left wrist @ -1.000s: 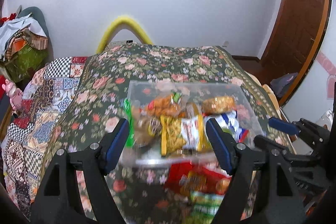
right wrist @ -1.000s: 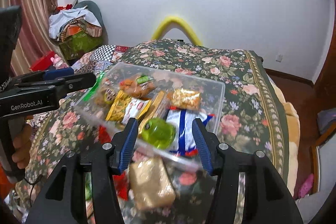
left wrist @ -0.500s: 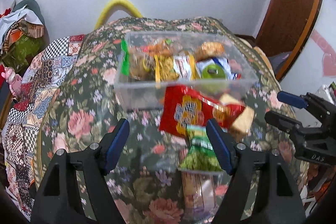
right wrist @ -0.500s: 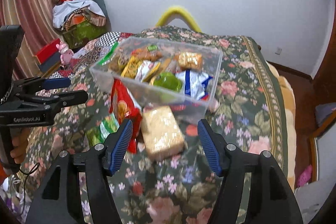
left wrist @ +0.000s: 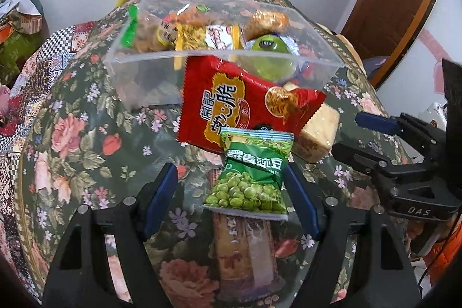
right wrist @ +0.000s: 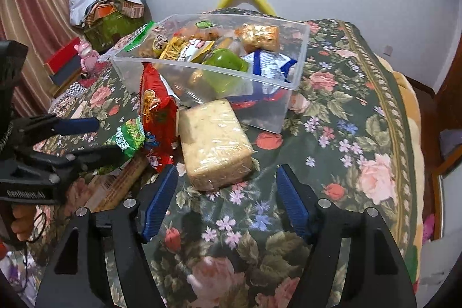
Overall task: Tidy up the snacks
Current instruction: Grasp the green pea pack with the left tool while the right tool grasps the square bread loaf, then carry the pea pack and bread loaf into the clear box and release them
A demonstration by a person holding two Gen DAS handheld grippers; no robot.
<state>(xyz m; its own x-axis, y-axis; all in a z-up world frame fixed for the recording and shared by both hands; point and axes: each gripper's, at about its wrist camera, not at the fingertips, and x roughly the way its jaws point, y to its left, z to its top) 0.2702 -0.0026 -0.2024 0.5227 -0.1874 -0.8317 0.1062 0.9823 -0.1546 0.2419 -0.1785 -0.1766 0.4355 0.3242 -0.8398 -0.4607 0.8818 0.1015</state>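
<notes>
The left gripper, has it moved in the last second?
Yes. The left gripper has pulled back from the clear box, now framing the green pea packet instead.

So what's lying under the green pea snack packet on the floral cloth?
The green pea snack packet overlaps the red noodle-snack bag at its top and a long clear-wrapped brown cracker pack at its bottom. Whatever lies beneath its middle is covered.

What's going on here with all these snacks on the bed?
A person holds a gripper in each hand, sorting snacks into a clear plastic bin on the floral bedspread. Both grippers are open and empty. The left gripper hovers around a green pea packet, the right gripper just short of a wrapped pale block. A red snack bag also lies outside.
</notes>
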